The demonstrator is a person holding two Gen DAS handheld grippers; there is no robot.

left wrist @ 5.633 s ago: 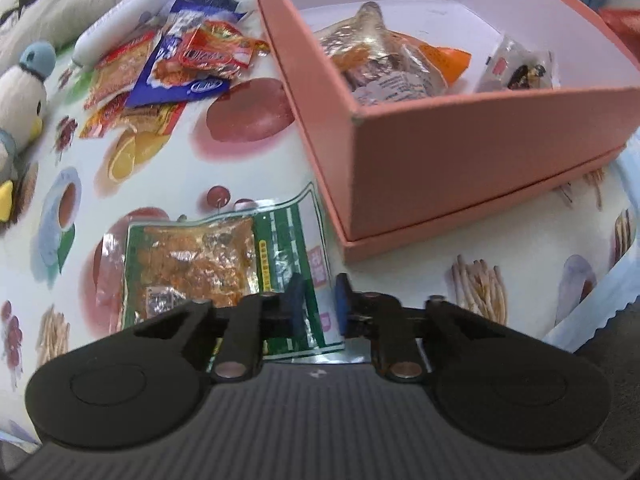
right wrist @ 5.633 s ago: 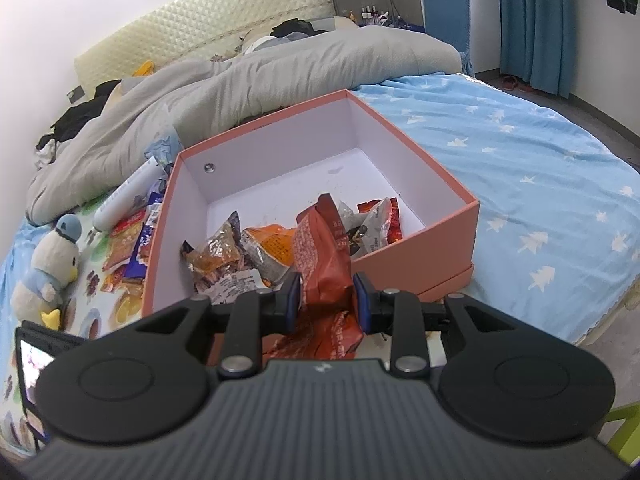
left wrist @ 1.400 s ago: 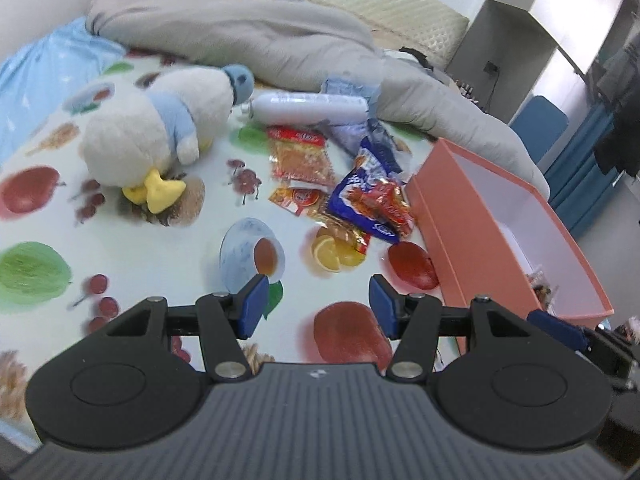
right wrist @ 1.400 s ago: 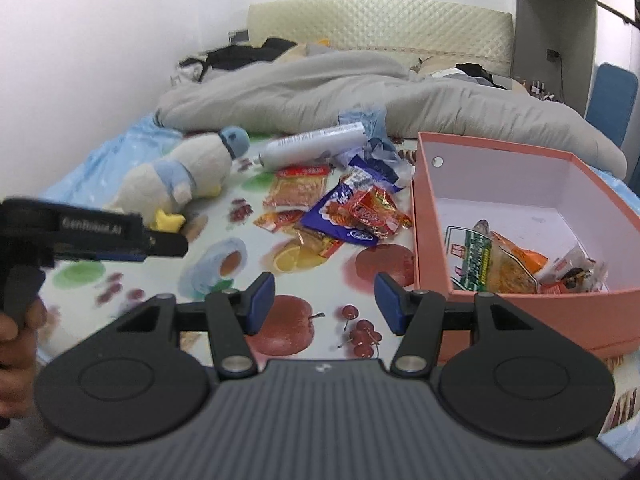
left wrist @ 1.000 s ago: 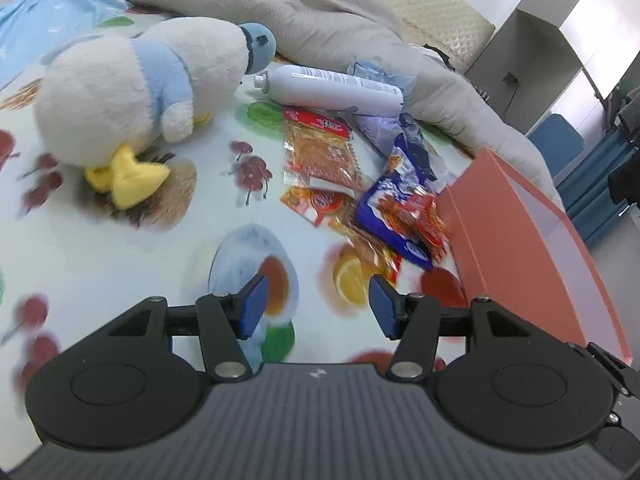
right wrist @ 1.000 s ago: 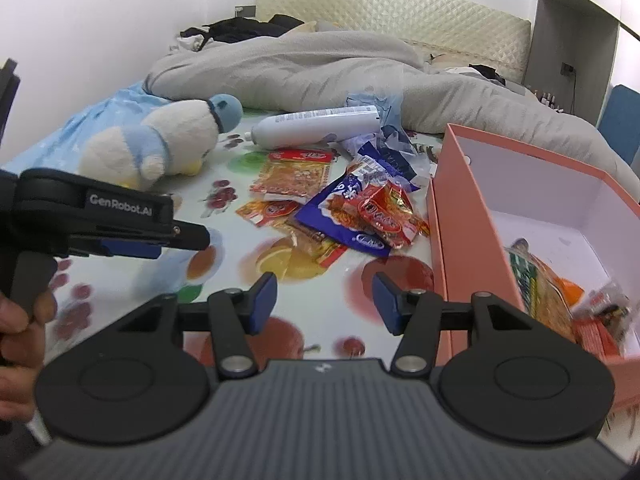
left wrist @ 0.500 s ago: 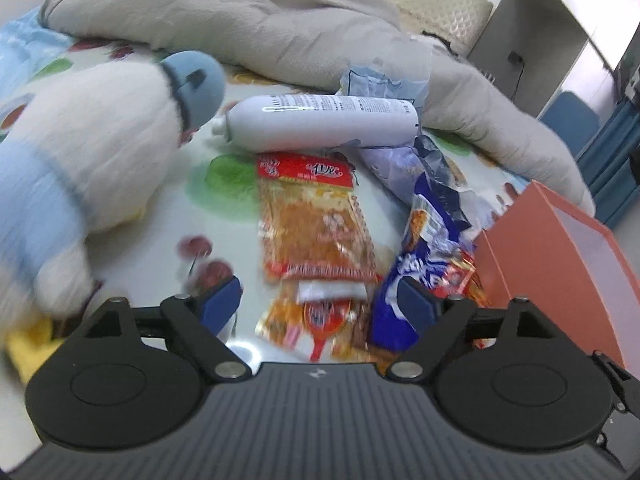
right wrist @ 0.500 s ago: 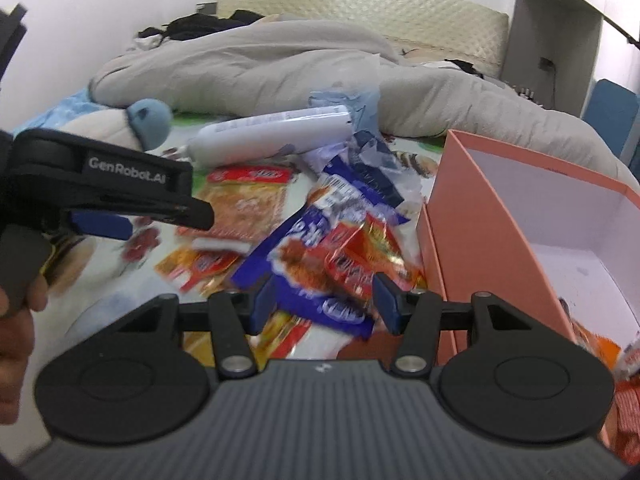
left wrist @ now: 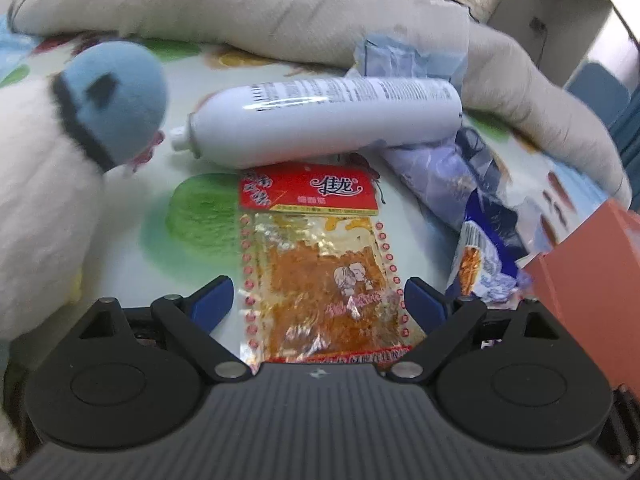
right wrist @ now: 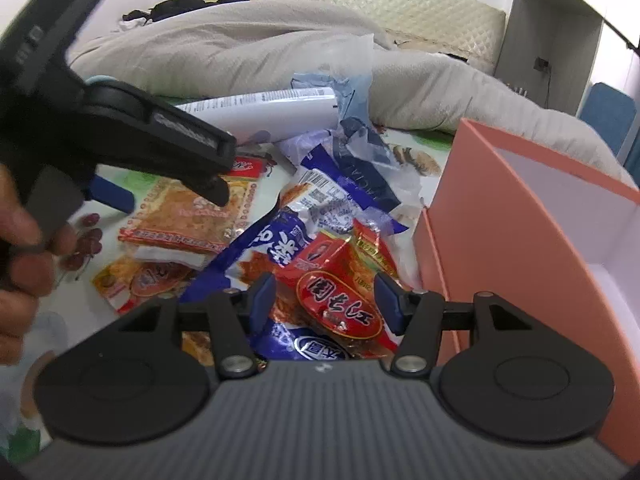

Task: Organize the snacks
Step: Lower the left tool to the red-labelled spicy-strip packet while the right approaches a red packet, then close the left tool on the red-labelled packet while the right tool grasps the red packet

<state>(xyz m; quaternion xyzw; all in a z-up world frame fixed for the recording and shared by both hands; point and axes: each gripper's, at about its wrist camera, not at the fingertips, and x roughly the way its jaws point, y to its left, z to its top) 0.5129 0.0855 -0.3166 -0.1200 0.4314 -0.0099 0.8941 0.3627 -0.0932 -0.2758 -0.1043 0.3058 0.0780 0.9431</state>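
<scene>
Closing in on the snack pile, both grippers have swung away from the pink box and dropped low.

Left gripper, jaws spread wide and empty, now straddles the red-topped spicy strip packet lying flat on the fruit-print bed cover, just near of the white bottle. Right gripper, also open, brackets the red snack pack atop the blue bag, beside the box wall. A second ago both were well back; two grabs look imminent.
</scene>
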